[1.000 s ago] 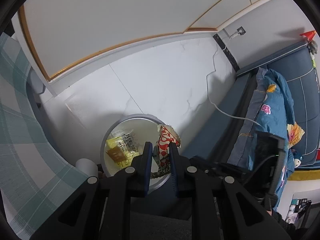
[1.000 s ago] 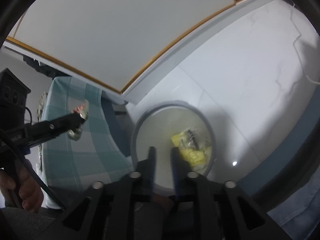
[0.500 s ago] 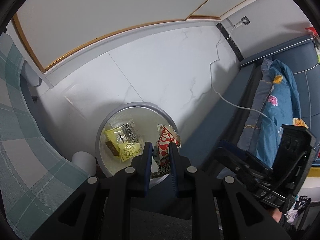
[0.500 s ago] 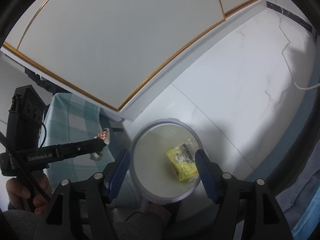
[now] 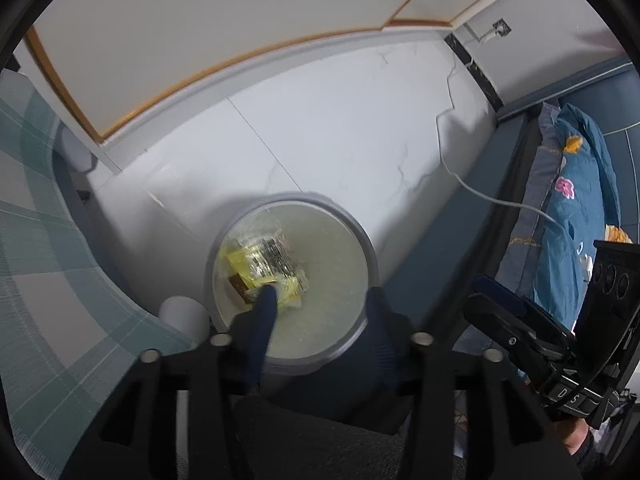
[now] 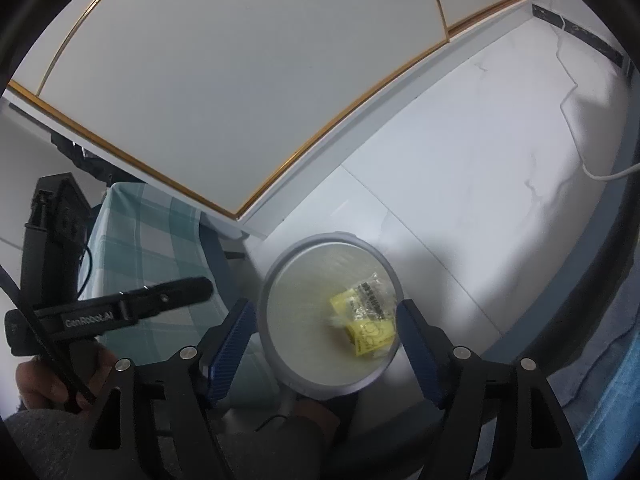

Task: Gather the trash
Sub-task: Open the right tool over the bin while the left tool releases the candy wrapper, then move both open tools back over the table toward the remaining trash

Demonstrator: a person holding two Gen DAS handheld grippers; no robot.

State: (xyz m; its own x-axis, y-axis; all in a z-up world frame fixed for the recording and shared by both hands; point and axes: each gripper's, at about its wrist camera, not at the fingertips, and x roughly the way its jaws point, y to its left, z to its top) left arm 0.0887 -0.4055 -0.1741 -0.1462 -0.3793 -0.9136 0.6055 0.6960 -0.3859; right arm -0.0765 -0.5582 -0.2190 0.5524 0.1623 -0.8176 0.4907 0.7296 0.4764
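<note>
Looking down through the left wrist view, we are holding the left gripper (image 5: 318,300) over the round grey trash bin (image 5: 370,256), which is standing on the white tiled floor (image 5: 340,120). Its jaws have just been opening, and nothing is sitting between them now. A yellow wrapper (image 5: 266,266) is lying at the bottom of the bin, toward the left wall, with its long axis running from upper left to lower right. Open floor is stretching away above the bin up to the skirting of a white panelled wall (image 5: 200,20). A checked cloth (image 5: 36,240) is hemming the bin in on the left, a small white cylinder (image 5: 184,314) is standing just beside the rim, and blue bedding (image 5: 576,200) with a white cable (image 5: 480,192) is closing off the right side. The right gripper's body (image 5: 560,344) is showing at the right edge.

Turning to the right wrist view, we are holding the right gripper (image 6: 324,326) with its jaws spread wide on either side of the bin (image 6: 272,280); they have just been opening and are gripping nothing. The wrapper (image 6: 366,316) is lying right of the bin's centre, its long axis running top to bottom with a slight tilt. The left gripper (image 6: 172,296) is reaching in from the left, held by a hand (image 6: 52,380), above the cloth (image 6: 140,240). Bare floor (image 6: 480,160) is lying open to the upper right.
</note>
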